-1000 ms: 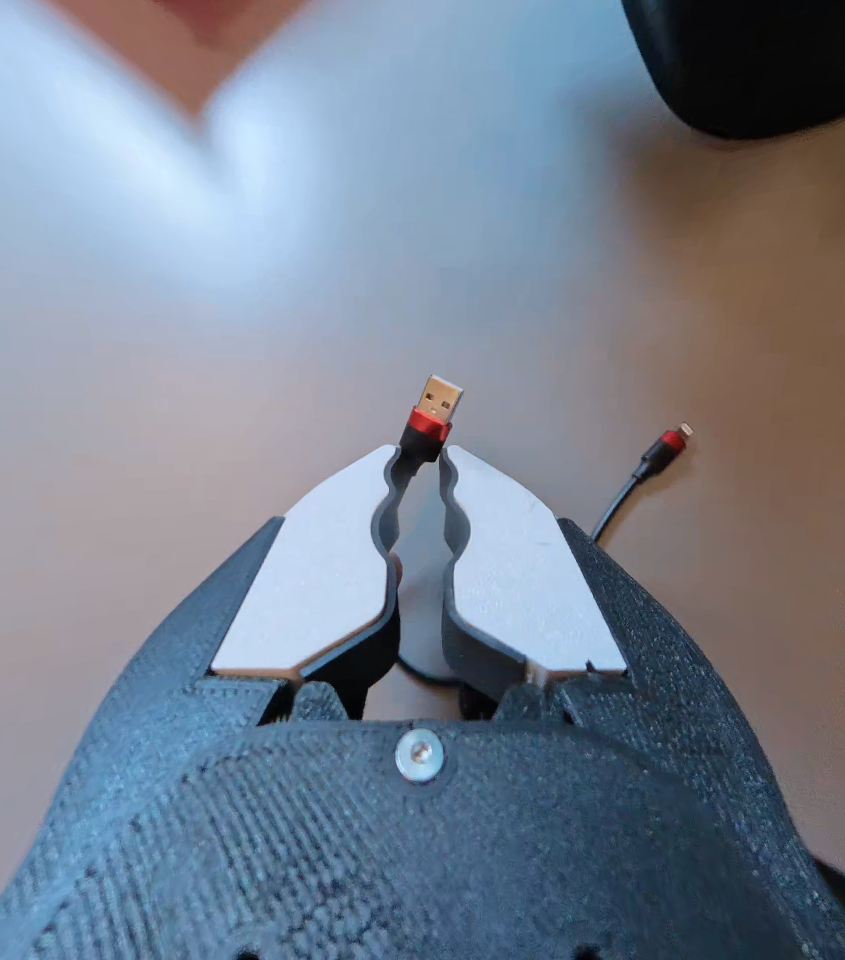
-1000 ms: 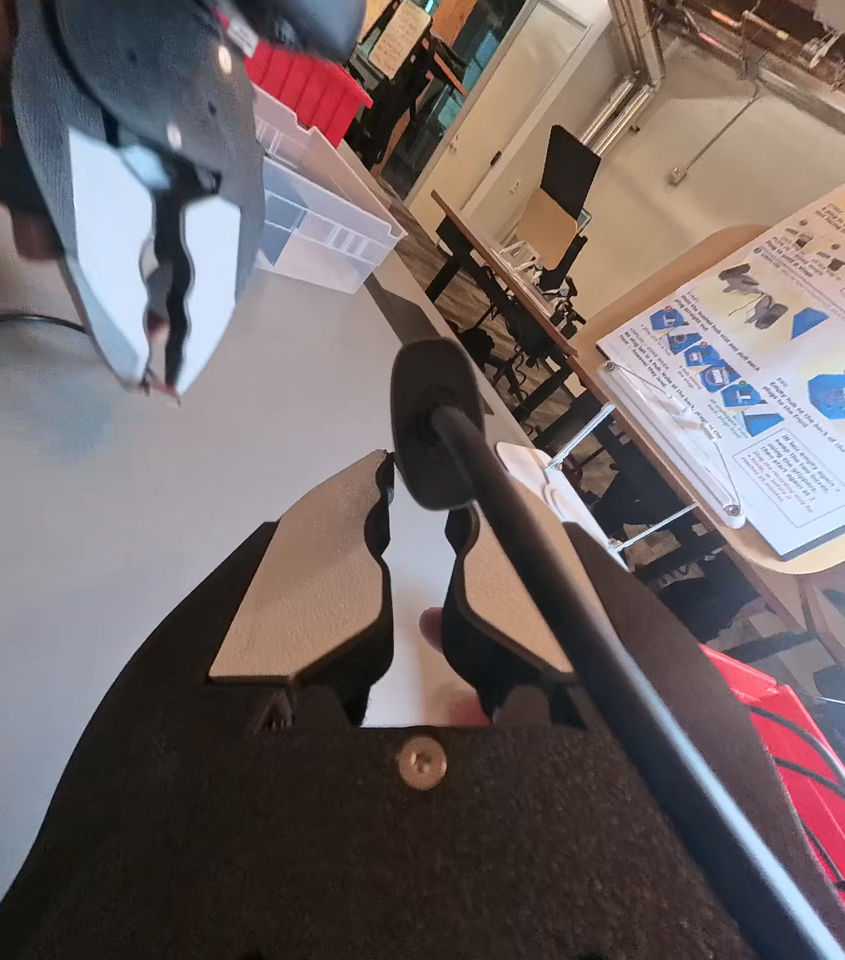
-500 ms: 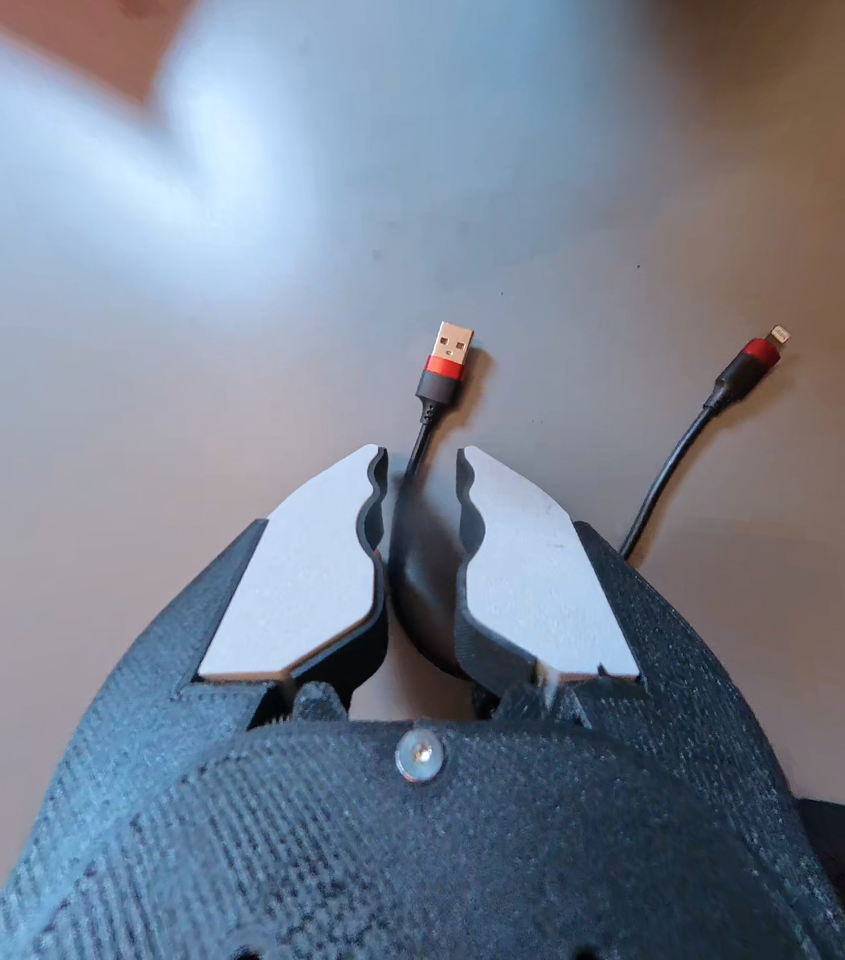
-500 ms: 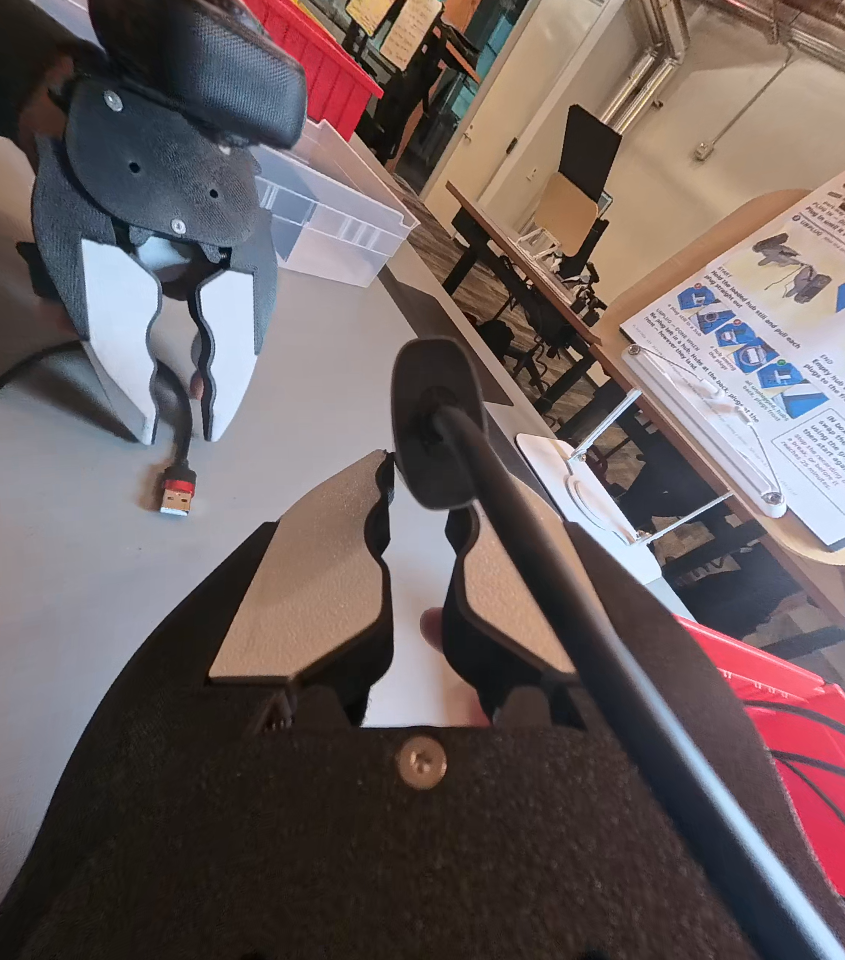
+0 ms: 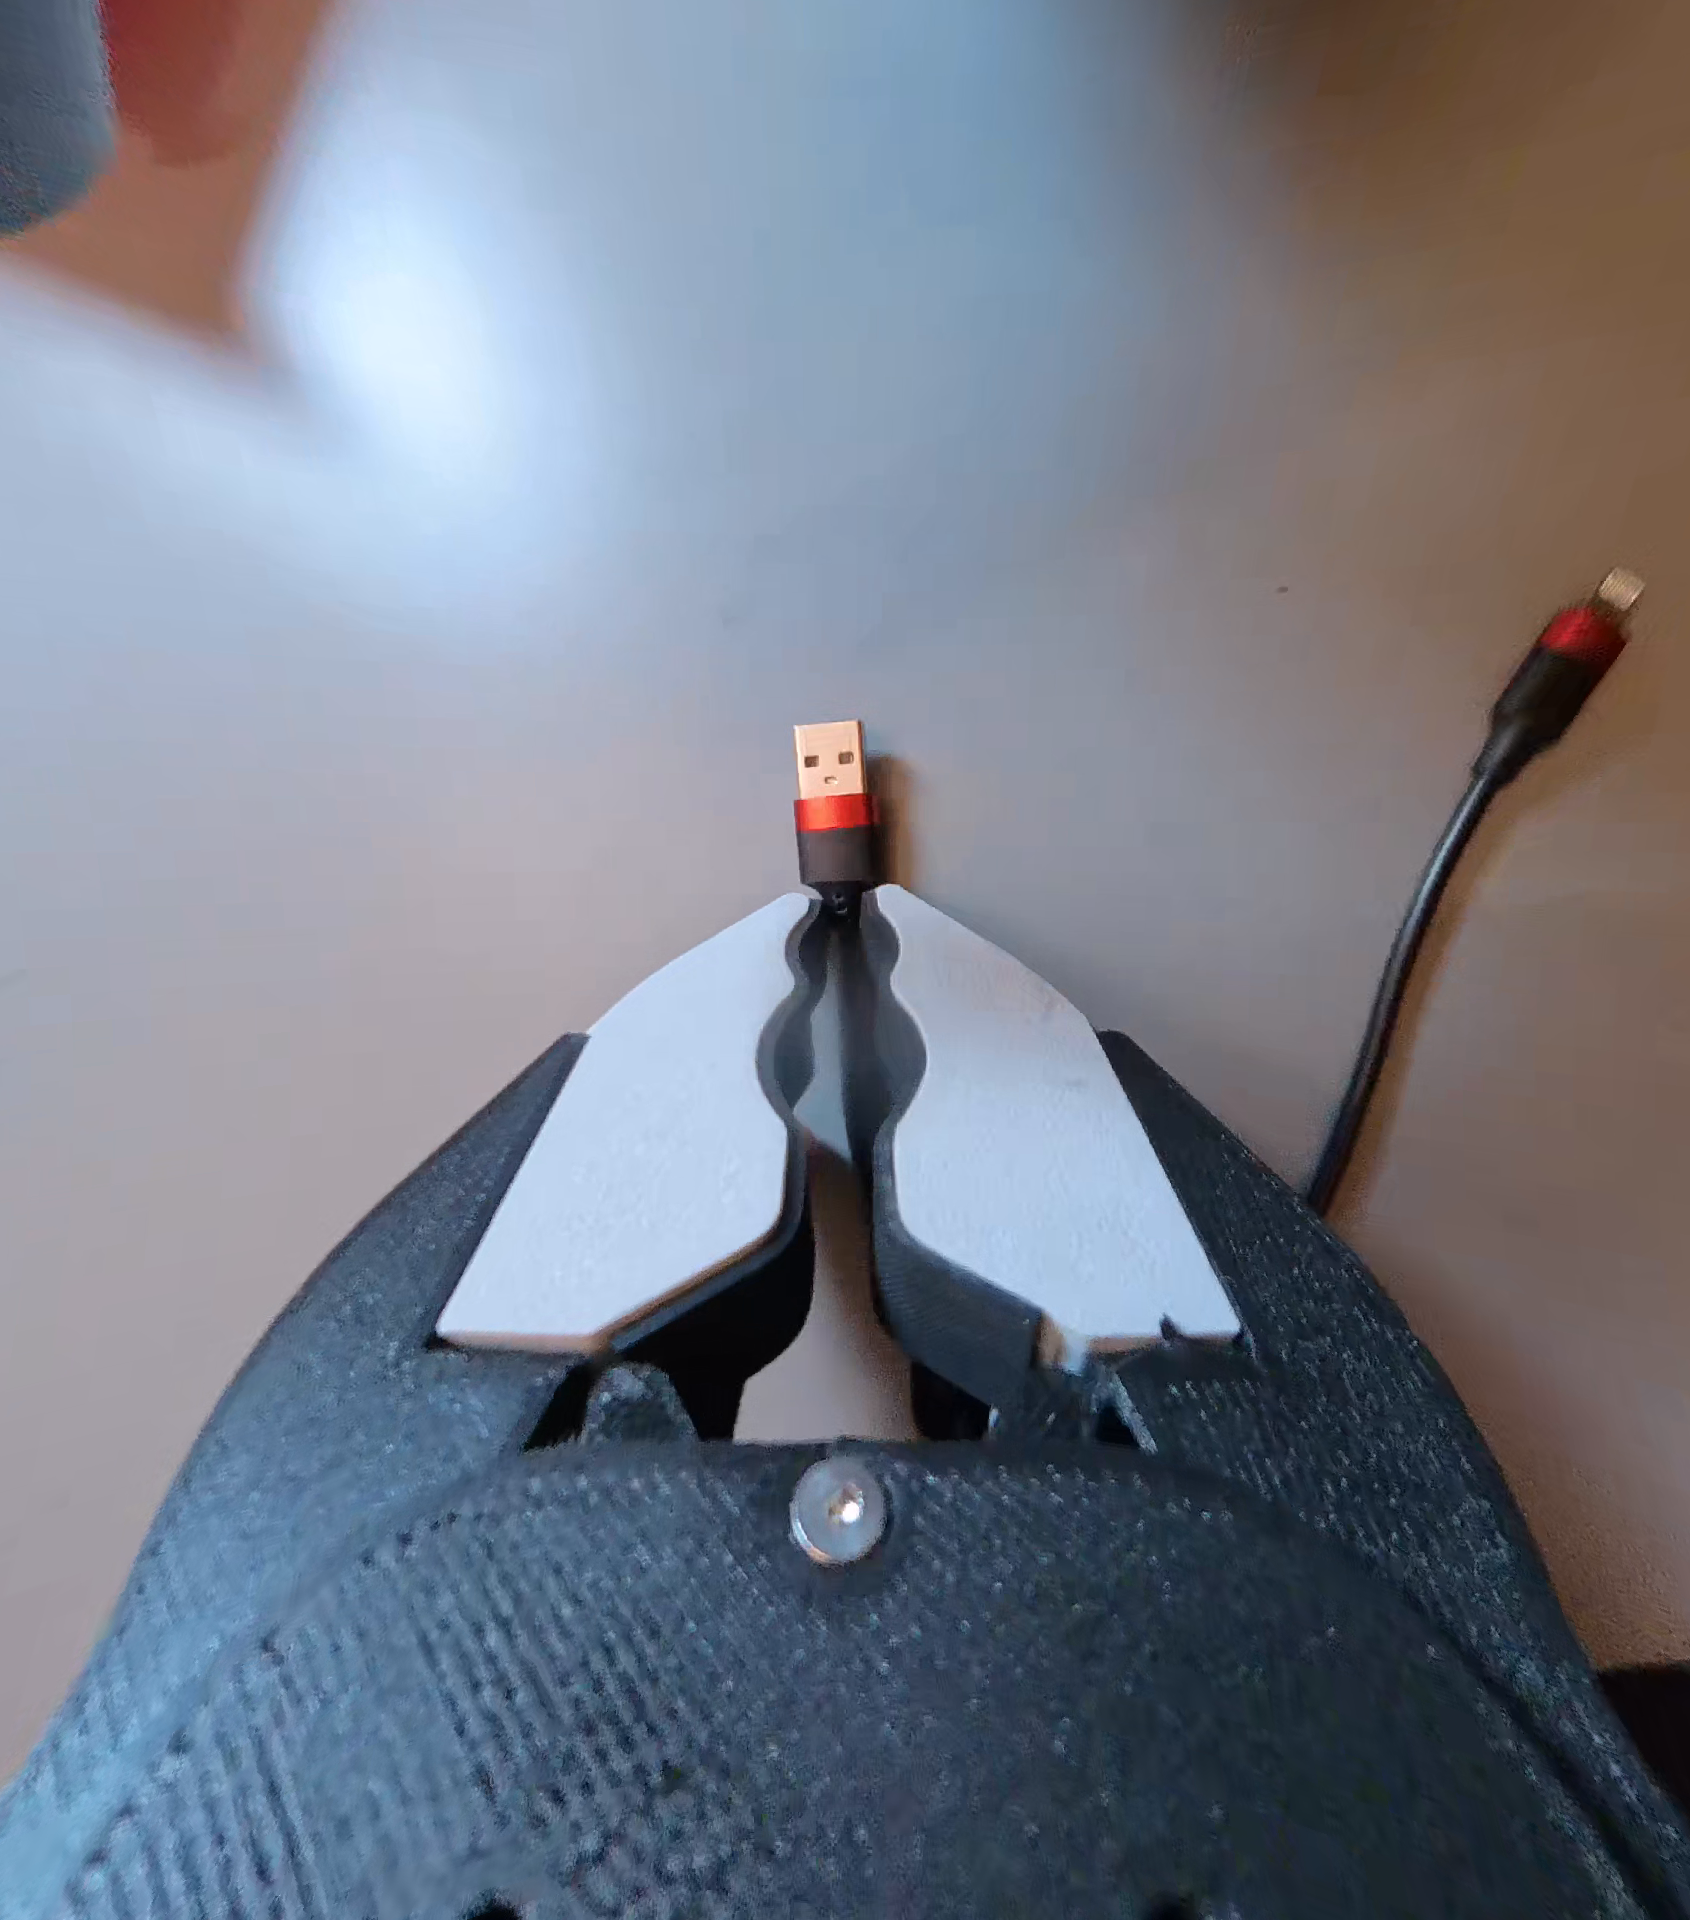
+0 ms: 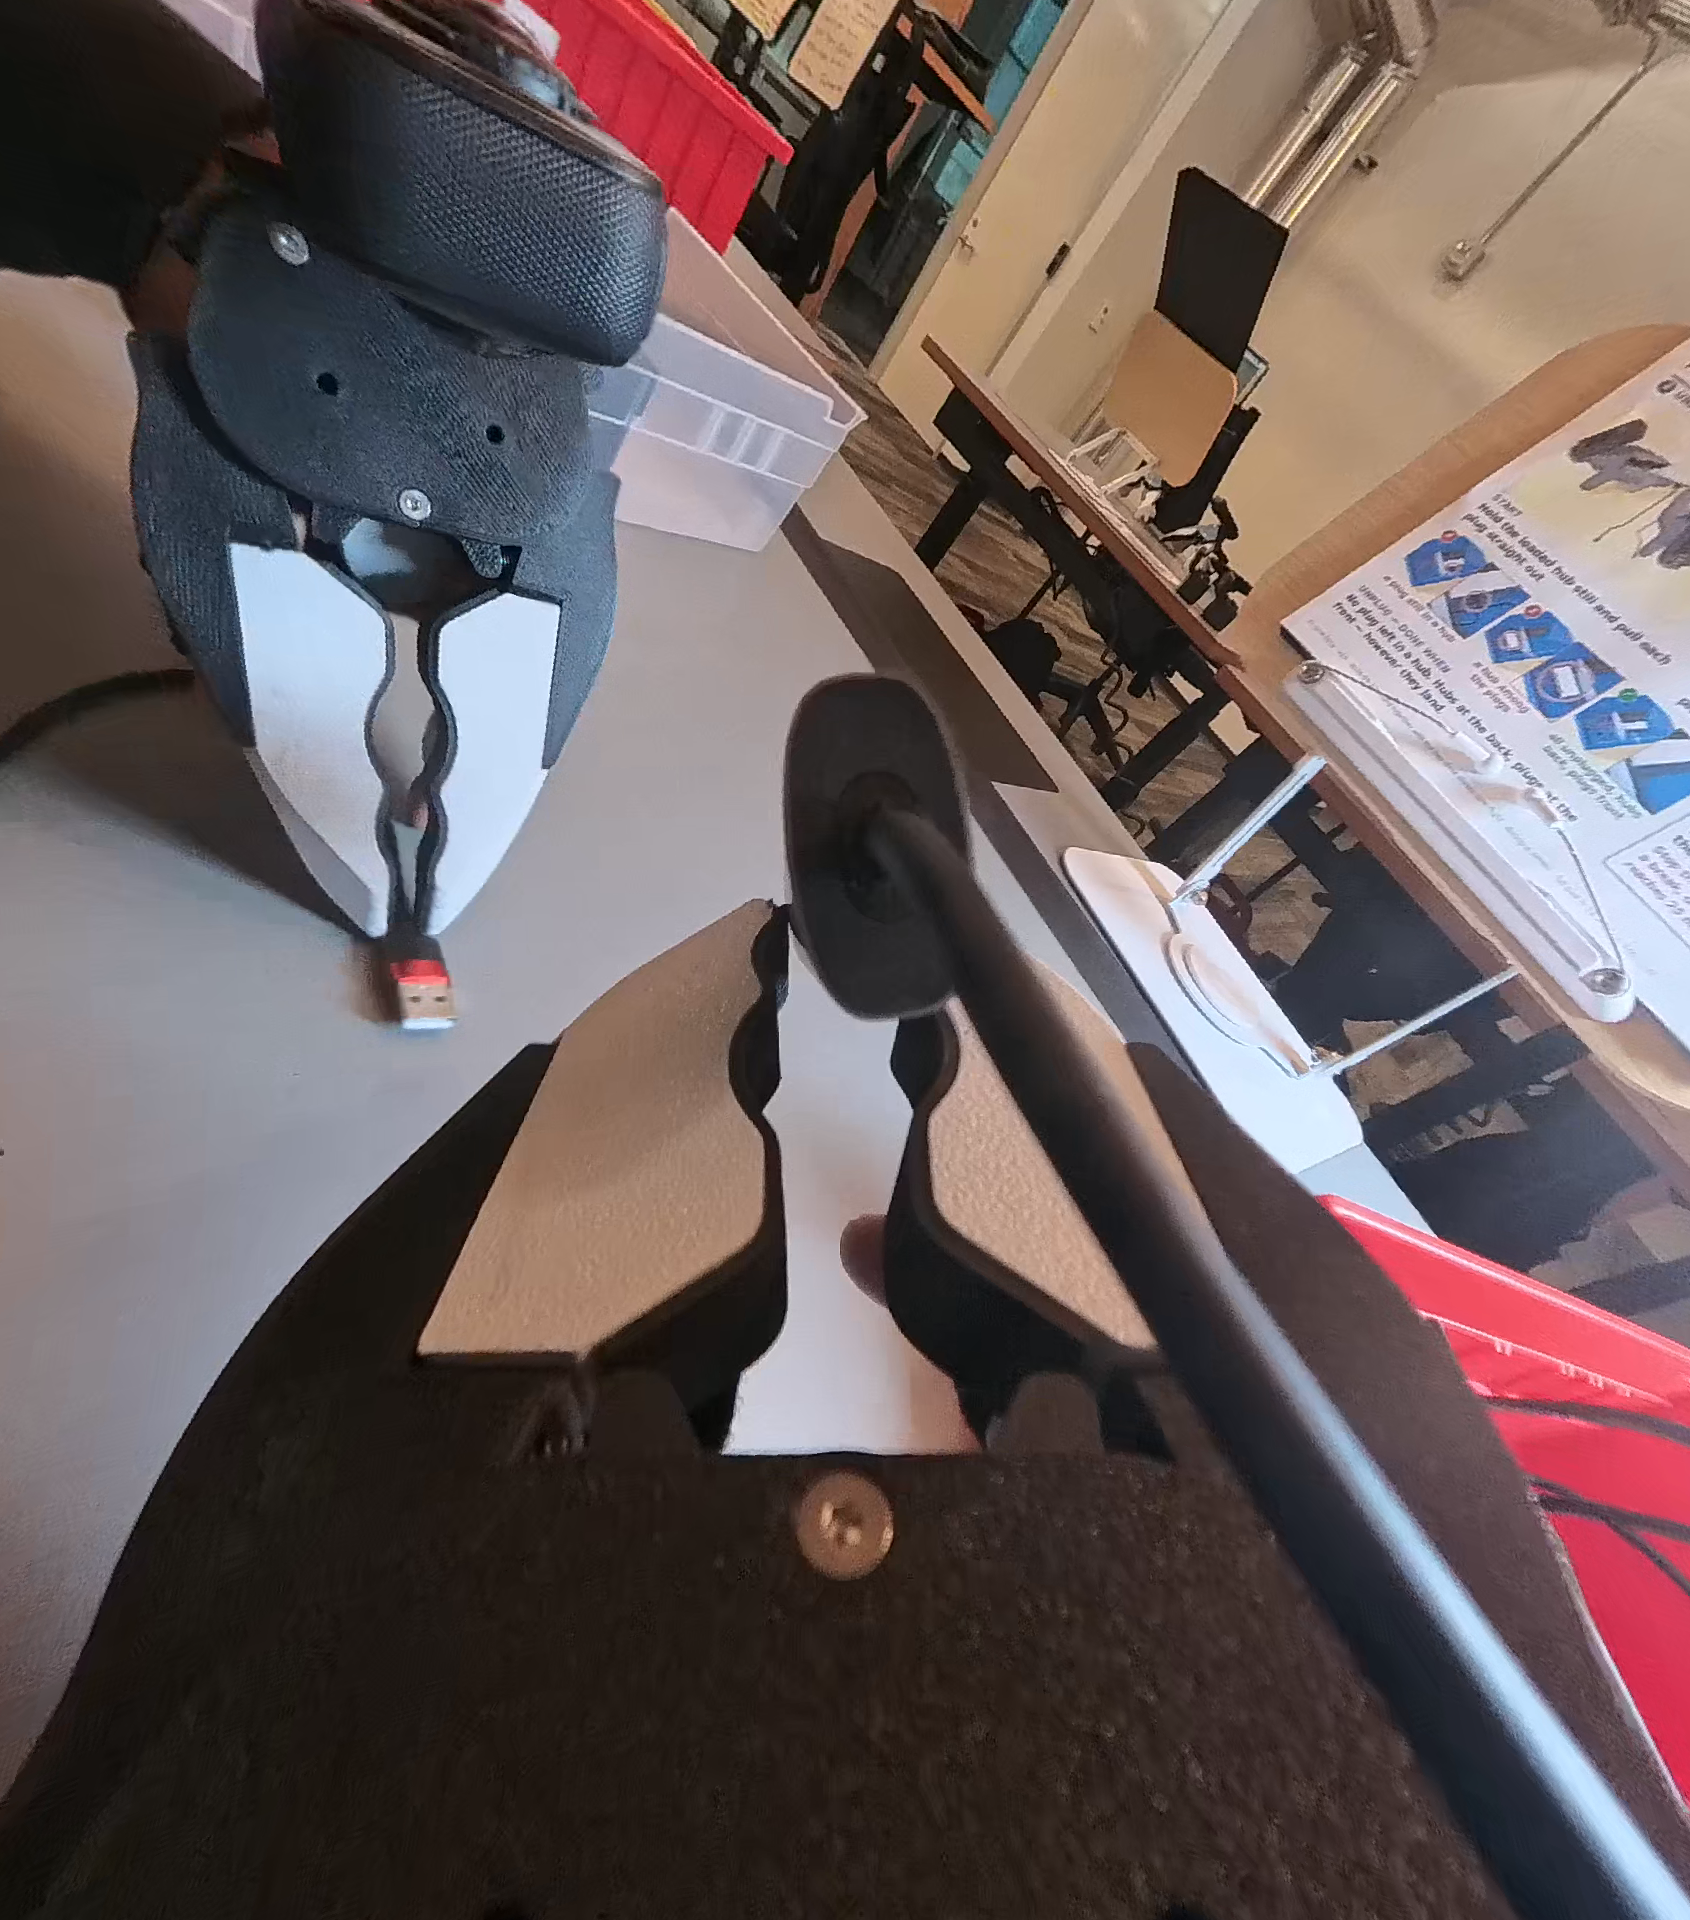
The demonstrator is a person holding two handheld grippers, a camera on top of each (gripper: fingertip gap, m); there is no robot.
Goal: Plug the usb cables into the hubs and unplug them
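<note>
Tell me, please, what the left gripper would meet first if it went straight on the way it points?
Probably the grey table. The left gripper, shut on the cable just behind the USB plug, points steeply down in the right wrist view, with the plug lying on the surface.

1. A pale glare is spreading across my surface (image 5: 384, 343) in the left wrist view, washing out its far part.
2. The second cable end (image 5: 1579, 644) is smearing with blur.
3. The right wrist view is showing bright, even light with straight lines bending at the edges.

Two black textured gripper (image 5: 839, 896) bodies, pale wavy-edged fingers (image 5: 659, 1143), silver centre screw (image 5: 839, 1539) at lower middle.
</note>
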